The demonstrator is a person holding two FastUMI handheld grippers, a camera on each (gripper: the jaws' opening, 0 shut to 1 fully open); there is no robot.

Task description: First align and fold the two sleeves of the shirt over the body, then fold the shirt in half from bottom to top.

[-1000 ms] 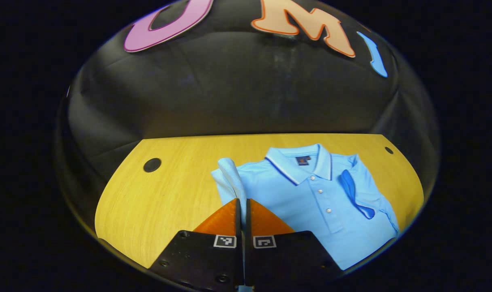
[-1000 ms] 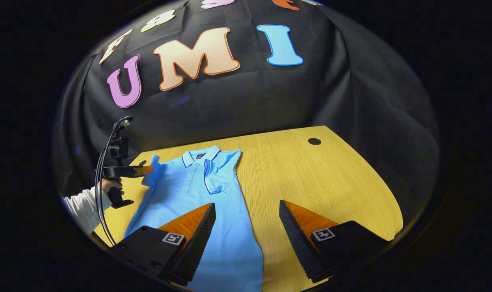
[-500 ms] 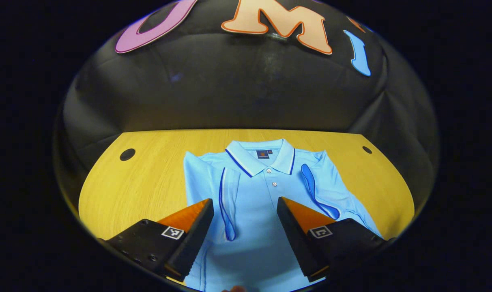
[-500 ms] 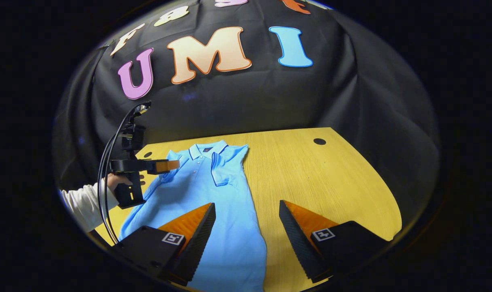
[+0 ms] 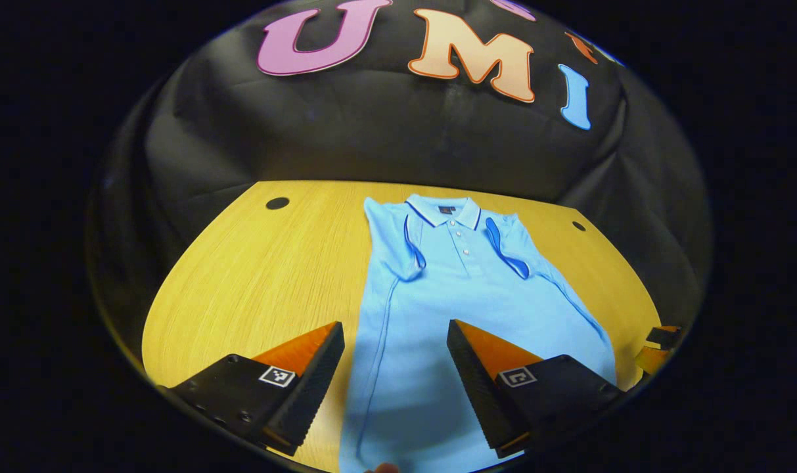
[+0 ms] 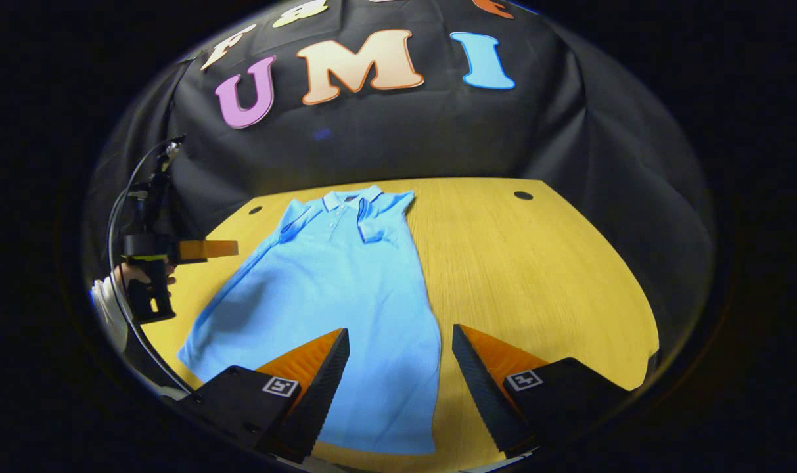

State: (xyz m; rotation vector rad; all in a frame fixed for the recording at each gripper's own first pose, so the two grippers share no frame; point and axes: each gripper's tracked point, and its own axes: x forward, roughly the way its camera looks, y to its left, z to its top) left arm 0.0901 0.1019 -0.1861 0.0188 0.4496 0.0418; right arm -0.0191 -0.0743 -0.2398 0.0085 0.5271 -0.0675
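Observation:
A light blue polo shirt [image 5: 464, 295] lies flat on the yellow table [image 5: 260, 276], collar toward the wall. Both short sleeves lie folded inward on the chest, one [image 5: 405, 253] left of the buttons and the other [image 5: 506, 253] right of them. My left gripper [image 5: 395, 325] hovers open above the shirt's lower left part with nothing between its fingers. In the right gripper view the shirt [image 6: 332, 289] stretches from the collar to the hem. My right gripper [image 6: 399, 330] stands open over its lower right edge. The left gripper [image 6: 232, 248] hangs there beside the shirt, held by a hand [image 6: 138, 272].
Small dark holes mark the tabletop's far corners [image 5: 277, 203] [image 5: 578, 225] [image 6: 522, 195]. Bare wood [image 6: 536, 276] spreads to the right of the shirt in the right gripper view. A cable [image 6: 119, 217] loops up from the left gripper. The right gripper [image 5: 658, 348] peeks in at the edge.
My left gripper opened and let go of the sleeve, which now lies folded on the chest. Both grippers drew back toward the shirt's hem.

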